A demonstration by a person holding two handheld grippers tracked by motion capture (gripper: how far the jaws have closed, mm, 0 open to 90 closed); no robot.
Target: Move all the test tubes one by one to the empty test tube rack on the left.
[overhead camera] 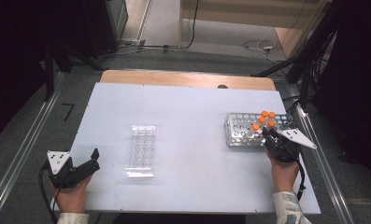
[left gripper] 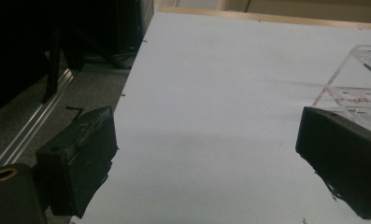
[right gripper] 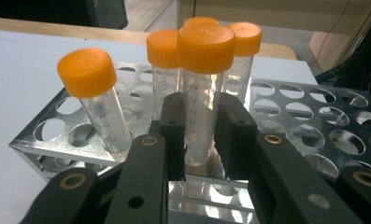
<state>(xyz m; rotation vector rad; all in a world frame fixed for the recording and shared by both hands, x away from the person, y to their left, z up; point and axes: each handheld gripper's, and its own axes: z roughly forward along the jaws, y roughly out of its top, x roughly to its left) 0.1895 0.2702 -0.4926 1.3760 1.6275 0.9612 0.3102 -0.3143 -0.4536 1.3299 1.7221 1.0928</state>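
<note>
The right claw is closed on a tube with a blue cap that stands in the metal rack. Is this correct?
Not quite: the cap is orange, not blue. The right gripper view shows the right claw closed on the orange-capped tube standing in the metal rack.

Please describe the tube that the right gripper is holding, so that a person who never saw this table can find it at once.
Look at the metal rack on the right side of the white table; five orange-capped tubes stand at its right end. The one you want is the tube on the rack's near edge, clamped between the black jaws of the right gripper. The other four tubes are untouched.
</note>
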